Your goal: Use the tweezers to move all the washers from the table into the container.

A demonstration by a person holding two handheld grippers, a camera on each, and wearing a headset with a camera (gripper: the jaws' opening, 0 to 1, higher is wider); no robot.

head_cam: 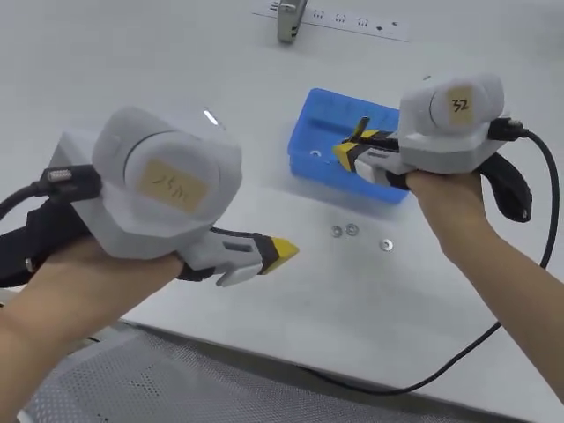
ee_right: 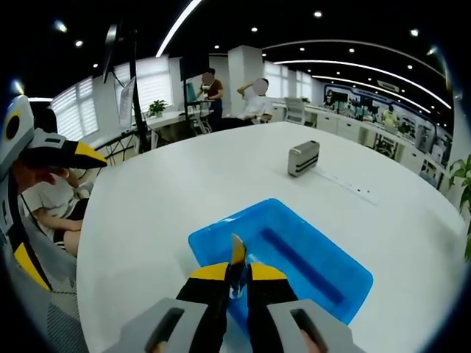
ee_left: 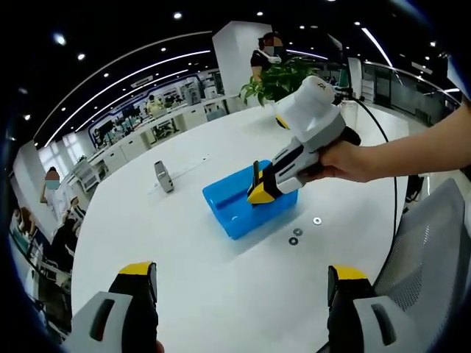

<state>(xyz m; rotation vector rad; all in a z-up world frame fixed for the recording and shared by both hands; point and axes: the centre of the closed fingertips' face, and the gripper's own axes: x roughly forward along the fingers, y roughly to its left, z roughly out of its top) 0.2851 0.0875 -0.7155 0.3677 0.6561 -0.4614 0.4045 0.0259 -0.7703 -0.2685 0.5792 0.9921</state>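
Washers (head_cam: 352, 231) beside container (head_cam: 324, 113) | right gripper (ee_right: 229, 273) fingers (ee_right: 208, 282) pinching tweezers (ee_right: 237, 250) over it | left gripper (ee_left: 243, 276) fingers (ee_left: 137, 279) spread | grey box (ee_right: 302, 157) beyond

Table: broad white top with a curved edge (ee_left: 184, 257), glossy under the lights.
Ceiling: dark, dotted with small round spotlights (ee_left: 176, 15) and crossed by long curved light strips (ee_right: 353, 62).
Windows: bright panes with blinds (ee_right: 158, 84) along the far wall.
Column: white square pillar (ee_left: 235, 48) beyond the table.
Plant: leafy green plant (ee_left: 283, 77) at the table's far edge.
Chair: grey mesh seat (head_cam: 132, 379) just beside the near table edge.
Desks: rows of white workstations (ee_left: 147, 132) in the distance.
Power strip: white, lying flat on the table (head_cam: 344, 18) beside a small silver box (ee_right: 303, 157).
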